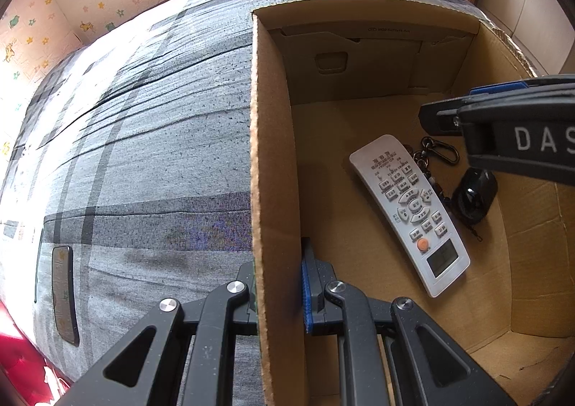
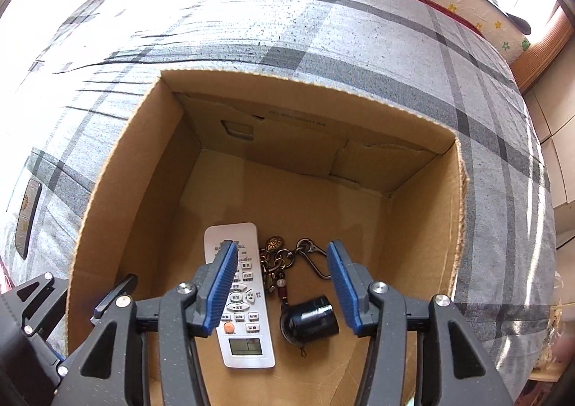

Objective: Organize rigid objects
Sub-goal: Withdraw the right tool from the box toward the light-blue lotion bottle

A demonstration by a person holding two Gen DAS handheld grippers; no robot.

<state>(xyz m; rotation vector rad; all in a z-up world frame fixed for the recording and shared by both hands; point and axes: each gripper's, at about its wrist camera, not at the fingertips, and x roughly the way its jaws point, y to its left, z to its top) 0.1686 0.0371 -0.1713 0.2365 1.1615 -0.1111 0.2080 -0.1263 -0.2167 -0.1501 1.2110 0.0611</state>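
An open cardboard box (image 2: 107, 190) stands on a bed with a grey plaid sheet. On its floor lie a white remote control (image 2: 248, 341), face up, and a key ring (image 2: 275, 255) with a clip and a black key fob (image 2: 311, 318) beside it. My right gripper (image 2: 282, 262) hangs open above the fob and key ring, and its pads touch nothing. My left gripper (image 1: 278, 280) is shut on the box's left wall (image 1: 258, 154), one finger outside and one inside. In the left wrist view the remote (image 1: 409, 212) and fob (image 1: 474, 199) lie below one of the right gripper's fingers (image 1: 442, 118).
A dark phone (image 1: 64, 294) lies flat on the sheet to the left of the box, also visible as the phone (image 2: 27, 222) in the right wrist view. A padded wall with cartoon prints borders the bed's far side. Red fabric shows at the bed's near left corner.
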